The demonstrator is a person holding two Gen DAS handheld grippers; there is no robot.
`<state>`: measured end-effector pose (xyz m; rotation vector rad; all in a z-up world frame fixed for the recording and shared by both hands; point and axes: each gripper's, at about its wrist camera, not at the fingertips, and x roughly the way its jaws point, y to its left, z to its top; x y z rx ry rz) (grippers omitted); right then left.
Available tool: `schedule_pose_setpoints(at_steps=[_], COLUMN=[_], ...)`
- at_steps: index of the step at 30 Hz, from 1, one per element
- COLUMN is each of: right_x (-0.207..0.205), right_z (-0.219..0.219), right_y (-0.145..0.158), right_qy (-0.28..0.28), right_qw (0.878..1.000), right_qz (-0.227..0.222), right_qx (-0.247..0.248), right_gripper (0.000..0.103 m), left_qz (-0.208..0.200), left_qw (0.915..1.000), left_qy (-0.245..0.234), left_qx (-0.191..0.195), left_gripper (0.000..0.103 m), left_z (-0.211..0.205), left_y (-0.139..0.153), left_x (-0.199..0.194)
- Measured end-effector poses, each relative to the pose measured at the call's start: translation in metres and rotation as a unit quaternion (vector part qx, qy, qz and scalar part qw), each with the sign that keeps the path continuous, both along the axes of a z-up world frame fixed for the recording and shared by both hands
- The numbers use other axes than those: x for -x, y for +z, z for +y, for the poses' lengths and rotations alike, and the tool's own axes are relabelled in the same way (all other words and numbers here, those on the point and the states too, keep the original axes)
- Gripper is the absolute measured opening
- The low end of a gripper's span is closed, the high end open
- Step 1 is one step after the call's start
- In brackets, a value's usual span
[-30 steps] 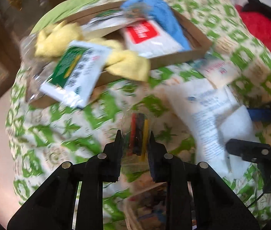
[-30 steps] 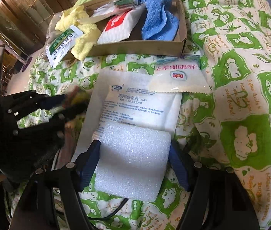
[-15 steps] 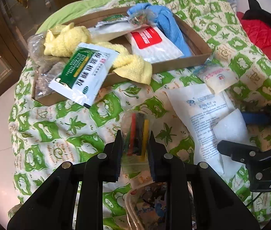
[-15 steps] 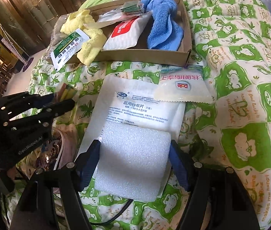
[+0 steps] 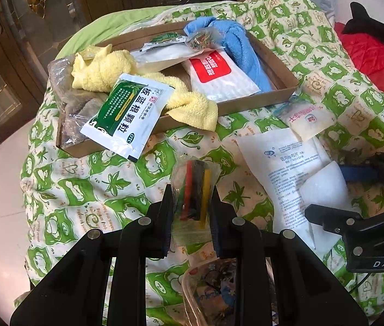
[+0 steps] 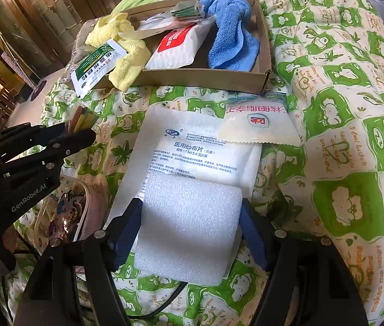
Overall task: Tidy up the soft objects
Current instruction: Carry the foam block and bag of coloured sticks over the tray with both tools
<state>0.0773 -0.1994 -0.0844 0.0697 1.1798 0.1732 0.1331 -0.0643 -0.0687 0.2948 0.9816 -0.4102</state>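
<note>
Nothing moved: left tool (image 5: 190, 203) grips blurry packet (image 5: 194, 187), right tool (image 6: 189, 222) foam block (image 6: 189, 225).

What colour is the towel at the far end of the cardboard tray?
Blue towel; right wrist view shows it best.

Both wrist views look steeply down, sharing the cardboard tray (image 5: 257, 102).

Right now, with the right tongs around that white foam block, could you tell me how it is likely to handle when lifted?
The foam block looks airy and pebbled, so probably very light. It keeps square edges between the right tongs, so likely springy rather than floppy, though a harder squeeze may dent it. It lies partly on a slick gauze packet, which might drag along.
</note>
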Motion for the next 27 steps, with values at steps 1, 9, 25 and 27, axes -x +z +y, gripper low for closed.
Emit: schedule_pose_setpoints(at_steps=[1,9,25,27], right_x=[0.0007,0.0022,0.0018,0.0014], right_z=[-0.0004,-0.0020,-0.0018,-0.0019], right_y=[0.0002,0.0034,0.0038,0.0039], right_qy=[0.000,-0.006,-0.008,-0.008], right_qw=[1.000,1.000,1.000,1.000], right_qz=[0.000,-0.004,-0.001,-0.001], right_qx=[0.000,0.000,0.002,0.002], right_gripper=[0.071,0.071,0.071,0.071], left_qz=[-0.001,-0.010,-0.011,-0.011], left_qw=[1.0000,0.9999,0.9999,0.9999], left_qy=[0.000,0.005,0.009,0.008], left_qx=[0.000,0.004,0.009,0.007], left_gripper=[0.022,0.022,0.023,0.022], left_z=[0.0004,0.0017,0.0027,0.0025], left_y=[0.0008,0.0056,0.0074,0.0069], left_x=[0.0006,0.0036,0.0037,0.0038])
